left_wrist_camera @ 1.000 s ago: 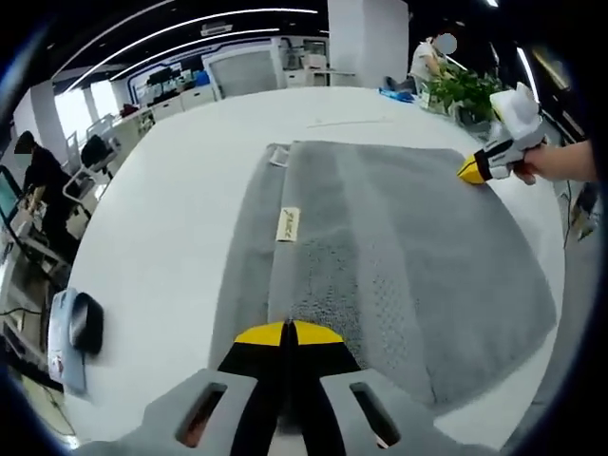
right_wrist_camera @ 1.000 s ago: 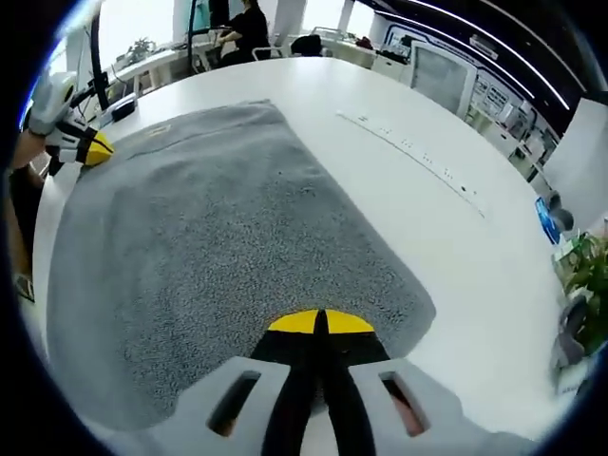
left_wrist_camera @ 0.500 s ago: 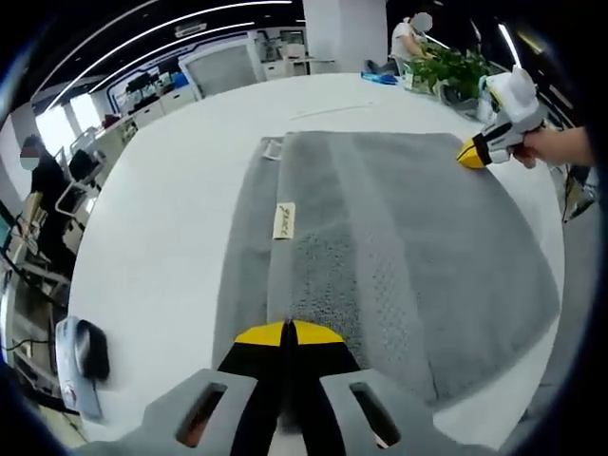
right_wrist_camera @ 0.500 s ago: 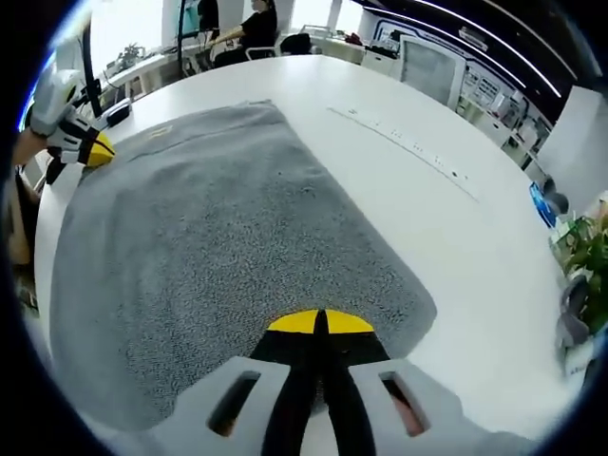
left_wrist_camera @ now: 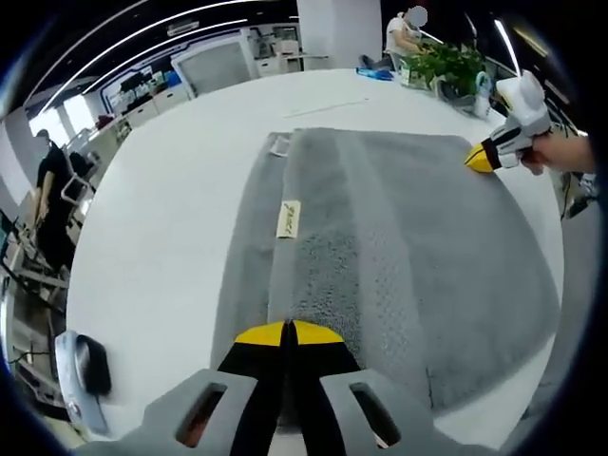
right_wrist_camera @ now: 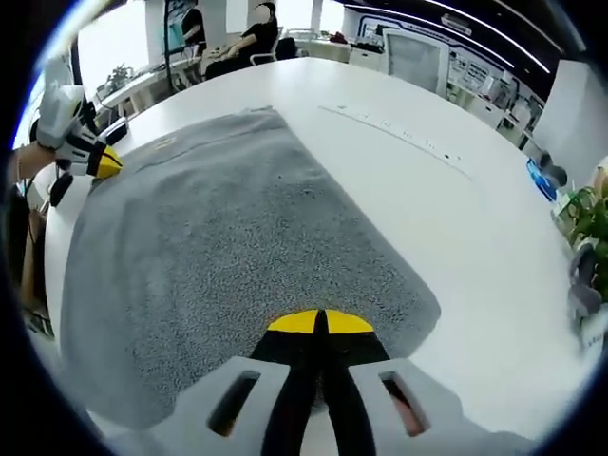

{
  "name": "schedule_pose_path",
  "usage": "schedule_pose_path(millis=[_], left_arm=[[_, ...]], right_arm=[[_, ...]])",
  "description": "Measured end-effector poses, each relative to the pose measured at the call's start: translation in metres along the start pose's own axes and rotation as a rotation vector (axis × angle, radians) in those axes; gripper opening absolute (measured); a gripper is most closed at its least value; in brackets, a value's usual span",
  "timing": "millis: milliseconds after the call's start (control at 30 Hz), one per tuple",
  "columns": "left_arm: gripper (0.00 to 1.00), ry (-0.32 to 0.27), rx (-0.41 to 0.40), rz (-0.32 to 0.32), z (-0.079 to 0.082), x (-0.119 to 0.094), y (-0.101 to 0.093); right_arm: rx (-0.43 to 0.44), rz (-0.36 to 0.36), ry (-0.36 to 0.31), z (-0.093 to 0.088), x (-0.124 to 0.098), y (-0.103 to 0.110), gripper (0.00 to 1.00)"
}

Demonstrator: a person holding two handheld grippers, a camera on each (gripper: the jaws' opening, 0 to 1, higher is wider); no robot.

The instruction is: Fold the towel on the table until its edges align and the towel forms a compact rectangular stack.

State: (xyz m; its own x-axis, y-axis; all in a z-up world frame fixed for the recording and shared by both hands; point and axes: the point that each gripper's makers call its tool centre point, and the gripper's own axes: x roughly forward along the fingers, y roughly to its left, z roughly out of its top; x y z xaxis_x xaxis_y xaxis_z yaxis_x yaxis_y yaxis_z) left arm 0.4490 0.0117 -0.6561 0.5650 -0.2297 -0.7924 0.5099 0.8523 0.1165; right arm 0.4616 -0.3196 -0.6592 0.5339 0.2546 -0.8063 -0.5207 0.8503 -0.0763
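A grey towel [left_wrist_camera: 380,237] lies spread flat on the round white table [left_wrist_camera: 171,209], with a narrower under-layer and a small cream label [left_wrist_camera: 287,219] showing along one side. At the bottom of the left gripper view, my left gripper [left_wrist_camera: 288,332] is shut on the towel's near edge, yellow tips pressed together. In the right gripper view my right gripper [right_wrist_camera: 320,323] is likewise shut on the towel [right_wrist_camera: 228,247] at another corner. Each gripper appears in the other's view, hand-held at a towel corner: the right gripper [left_wrist_camera: 480,159] and the left gripper [right_wrist_camera: 103,163].
A dark mouse on a pad [left_wrist_camera: 84,369] sits near the table edge by my left gripper. A potted plant [left_wrist_camera: 446,65] stands at the far rim. A thin strip [right_wrist_camera: 399,133] runs across the bare table beyond the towel. People sit at desks in the background.
Both views have shifted slightly with the hands. The towel lies as before, and both grippers stay shut at its corners.
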Motion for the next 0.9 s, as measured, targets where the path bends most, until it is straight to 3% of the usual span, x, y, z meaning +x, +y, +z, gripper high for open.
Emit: schedule_pose_path(millis=[900], left_arm=[[0.01,0.015,0.108,-0.019,0.026,0.019,0.003]], right_arm=[[0.044,-0.028,0.0,-0.025,-0.019,0.013,0.0]])
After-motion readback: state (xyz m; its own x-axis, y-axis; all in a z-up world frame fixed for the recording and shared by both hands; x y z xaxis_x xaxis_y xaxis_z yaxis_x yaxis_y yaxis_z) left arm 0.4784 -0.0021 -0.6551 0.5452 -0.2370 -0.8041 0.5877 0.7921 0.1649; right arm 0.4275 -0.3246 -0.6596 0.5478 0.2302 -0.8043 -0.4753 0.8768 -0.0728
